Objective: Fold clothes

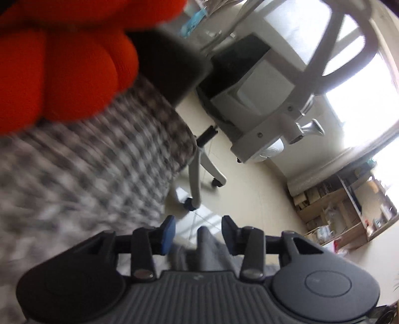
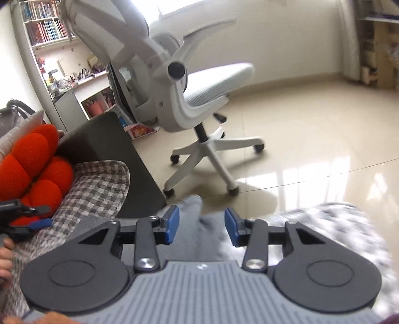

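Note:
A grey garment (image 2: 199, 236) lies under my right gripper (image 2: 201, 225), and a raised fold of it stands between the blue pads (image 2: 173, 224). The pads stand apart from the cloth on both sides, so this gripper is open. In the left wrist view the same grey garment (image 1: 207, 249) pokes up as a narrow ridge between the jaws of my left gripper (image 1: 198, 235). Its blue pads (image 1: 168, 234) are spread and do not press on it. The left gripper (image 2: 37, 221) also shows at the left edge of the right wrist view, with a hand (image 2: 5, 256) behind it.
An orange puffy cushion (image 2: 32, 169) rests on a grey checked cover (image 2: 99, 184) over a dark sofa with a dark arm (image 2: 112, 149). A white office chair (image 2: 199, 94) stands on the glossy tile floor (image 2: 311, 137). Bookshelves (image 2: 45, 22) line the wall.

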